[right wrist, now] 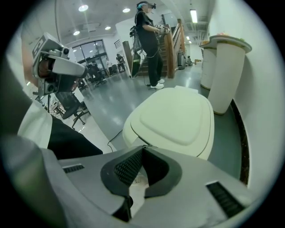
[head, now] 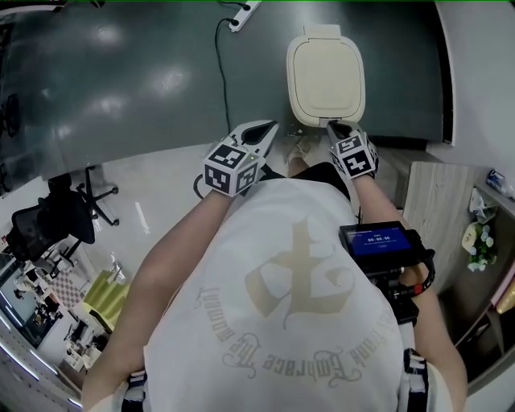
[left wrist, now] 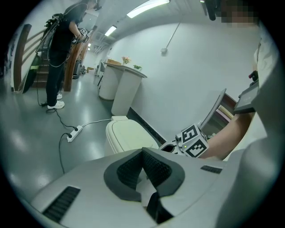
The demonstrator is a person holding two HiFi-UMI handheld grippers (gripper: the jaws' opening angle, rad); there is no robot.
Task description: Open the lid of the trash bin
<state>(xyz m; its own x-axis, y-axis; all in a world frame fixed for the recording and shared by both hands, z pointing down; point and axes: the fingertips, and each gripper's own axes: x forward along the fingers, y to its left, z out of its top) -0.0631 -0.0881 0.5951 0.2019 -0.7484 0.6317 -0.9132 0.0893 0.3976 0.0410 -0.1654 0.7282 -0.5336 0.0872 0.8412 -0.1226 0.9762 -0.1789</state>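
The cream trash bin [head: 326,76] stands on the dark floor against the wall, straight ahead of me, with its lid [right wrist: 173,118] down flat. My left gripper [head: 268,127] hovers to the left of the bin's near edge, jaws shut and empty. In its own view, the left gripper [left wrist: 142,151] points past the bin [left wrist: 129,136]. Just at the front rim of the lid, my right gripper [head: 334,125] is held shut with nothing in it. In the right gripper view, the right gripper [right wrist: 142,149] has its tip close to the lid's front edge; I cannot tell whether it touches.
A white power strip [head: 245,14] and its black cable [head: 221,72] lie left of the bin. An office chair [head: 56,217] stands at the far left, a wooden cabinet [head: 438,201] at the right. A person [right wrist: 149,40] stands farther off. A white counter [right wrist: 227,73] is beyond the bin.
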